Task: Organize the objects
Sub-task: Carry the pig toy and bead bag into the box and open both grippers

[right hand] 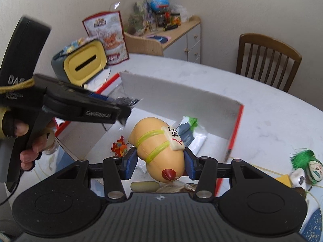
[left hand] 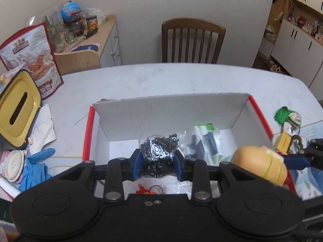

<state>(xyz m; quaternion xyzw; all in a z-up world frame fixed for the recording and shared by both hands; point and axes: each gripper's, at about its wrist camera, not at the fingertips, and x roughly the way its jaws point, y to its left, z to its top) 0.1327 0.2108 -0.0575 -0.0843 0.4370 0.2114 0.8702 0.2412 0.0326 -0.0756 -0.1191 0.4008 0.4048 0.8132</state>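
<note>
On the worktop [left hand: 181, 80], the left gripper [left hand: 157, 166] pinches a clear bag of small black parts [left hand: 158, 148], held over the open white box [left hand: 171, 113]. A white-and-green packet [left hand: 203, 141] and a small orange toy [right hand: 119, 147] already lie inside the box. The right gripper [right hand: 159, 161] clamps a tan squeeze toy with yellow bands [right hand: 159, 151] above the box's right part; judged roughly half done, since both held items need releasing and a green-haired figure [left hand: 290, 119] sits outside.
</note>
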